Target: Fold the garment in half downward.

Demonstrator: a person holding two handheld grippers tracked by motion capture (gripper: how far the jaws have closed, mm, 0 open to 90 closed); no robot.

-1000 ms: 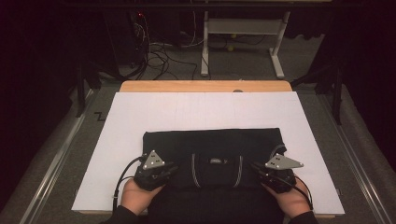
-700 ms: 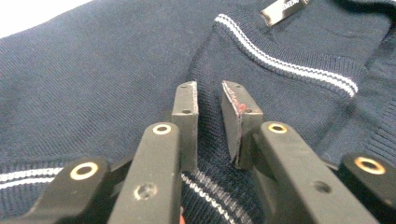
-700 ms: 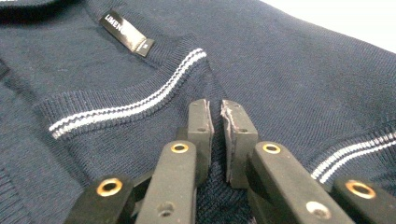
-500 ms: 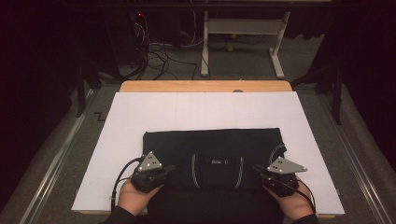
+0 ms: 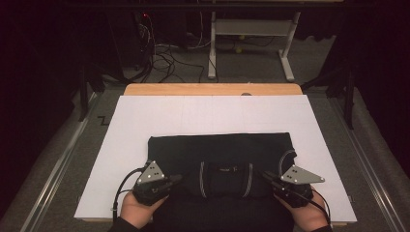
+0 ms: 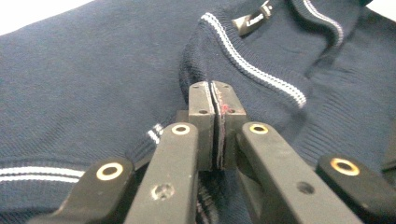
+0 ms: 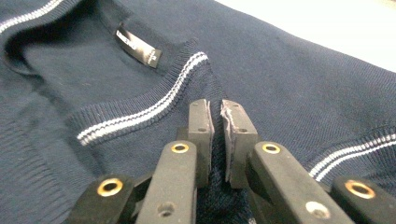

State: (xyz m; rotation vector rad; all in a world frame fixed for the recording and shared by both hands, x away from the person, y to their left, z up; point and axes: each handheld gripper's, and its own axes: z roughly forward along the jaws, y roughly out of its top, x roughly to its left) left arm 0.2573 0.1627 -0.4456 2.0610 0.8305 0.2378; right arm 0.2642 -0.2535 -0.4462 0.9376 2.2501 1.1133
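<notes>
- Sweater (image 5: 220,150): dark navy ribbed knit with white-striped collar, folded flat on white table sheet (image 5: 212,113).
- Left gripper (image 6: 215,100): jaws just closed, pinching knit by the collar.
- Right gripper (image 7: 217,116): clenched on fabric beside the collar stripe.

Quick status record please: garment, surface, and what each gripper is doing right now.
garment: dark sweater with white-striped collar, folded, lying flat
surface: white sheet over the table
left gripper: shut on sweater fabric beside the collar; jaws have just been closing
right gripper: shut on sweater fabric at the other side of the collar
label: inside the neck
</notes>
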